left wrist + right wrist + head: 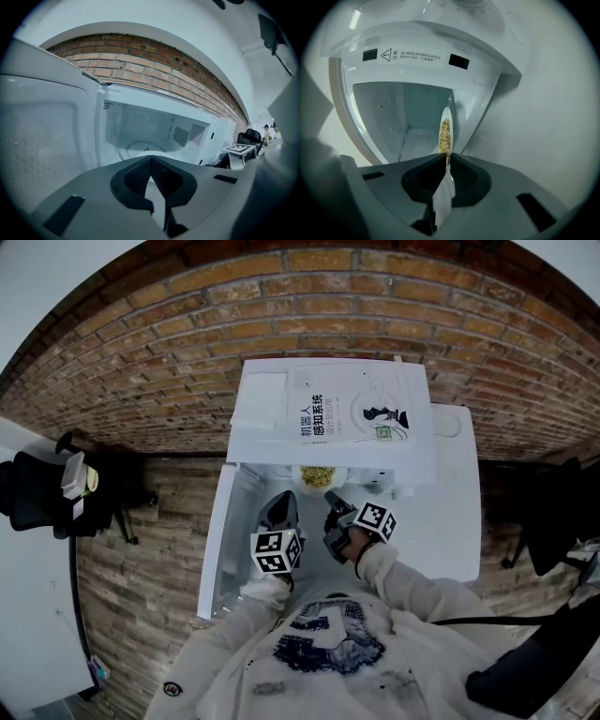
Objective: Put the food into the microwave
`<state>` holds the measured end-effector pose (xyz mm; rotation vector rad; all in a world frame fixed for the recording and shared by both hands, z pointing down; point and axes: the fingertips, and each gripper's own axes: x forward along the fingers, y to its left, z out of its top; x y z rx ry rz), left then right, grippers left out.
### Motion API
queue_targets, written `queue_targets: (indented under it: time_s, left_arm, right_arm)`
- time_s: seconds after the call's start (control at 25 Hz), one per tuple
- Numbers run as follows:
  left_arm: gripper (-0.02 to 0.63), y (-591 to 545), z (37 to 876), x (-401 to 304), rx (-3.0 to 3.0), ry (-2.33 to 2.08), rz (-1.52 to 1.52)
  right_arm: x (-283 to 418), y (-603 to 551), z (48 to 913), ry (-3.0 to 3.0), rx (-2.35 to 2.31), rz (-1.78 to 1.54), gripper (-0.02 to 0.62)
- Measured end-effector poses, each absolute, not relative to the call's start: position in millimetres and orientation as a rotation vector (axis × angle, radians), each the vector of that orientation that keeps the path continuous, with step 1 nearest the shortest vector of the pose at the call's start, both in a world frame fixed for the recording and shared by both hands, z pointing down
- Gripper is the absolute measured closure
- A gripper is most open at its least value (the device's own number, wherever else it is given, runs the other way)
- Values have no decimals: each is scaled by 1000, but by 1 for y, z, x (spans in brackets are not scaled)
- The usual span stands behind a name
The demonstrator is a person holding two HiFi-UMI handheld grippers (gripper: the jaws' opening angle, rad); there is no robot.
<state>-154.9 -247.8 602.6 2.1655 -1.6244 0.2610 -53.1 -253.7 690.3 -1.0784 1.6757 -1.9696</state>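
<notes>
One plate of food [446, 131] sits clamped in the right tool [445, 157].

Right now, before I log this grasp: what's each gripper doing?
Left gripper: closed, empty.
Right gripper: closed on the plate.

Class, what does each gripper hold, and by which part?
Right gripper clamps the plate of food by its near rim; left gripper holds nothing.
</notes>
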Motion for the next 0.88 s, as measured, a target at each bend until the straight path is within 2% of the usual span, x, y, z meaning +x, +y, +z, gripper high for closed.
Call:
queue_targets:
  time_s: [0.88]
  left_arm:
    - [598,-248,608,-154,2168,-1616,281]
  right_arm:
    - [-52,-274,694,1655,-1085,-1925,566]
